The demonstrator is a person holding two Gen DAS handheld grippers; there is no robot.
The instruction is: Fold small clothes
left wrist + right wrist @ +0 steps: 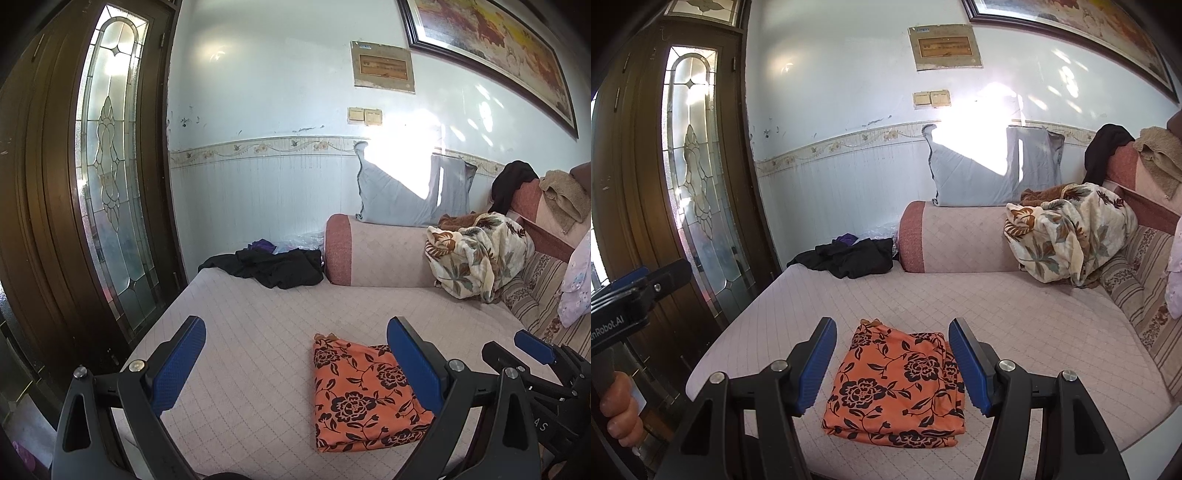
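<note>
Left wrist view first, taking the folded orange cloth with the black flower print [365, 391] as landmark: it lies flat on the pale quilted sofa seat [258, 317], near the seat's front edge. To its left the left gripper [295, 369] has its jaws spread wide with nothing between the pads; its right pad overlaps the cloth's right part in the picture (whether it touches I cannot tell). Far behind the cloth and to the left lies a crumpled black garment [273, 266], probably next in line.

Right wrist view: the right gripper [892, 363] frames the orange cloth [897, 391] between spread jaws, clear of both pads. Right of the cloth, well apart, sits a bunched cream blanket with leaf print [1067, 236].

Risks, as I judge them: a pad dragging across the stack would skew or open its layers, since the fabric looks thin and slippery; a push toward the seat's front edge could slide it off; a pinch on the top layer alone would unfold it.
</note>
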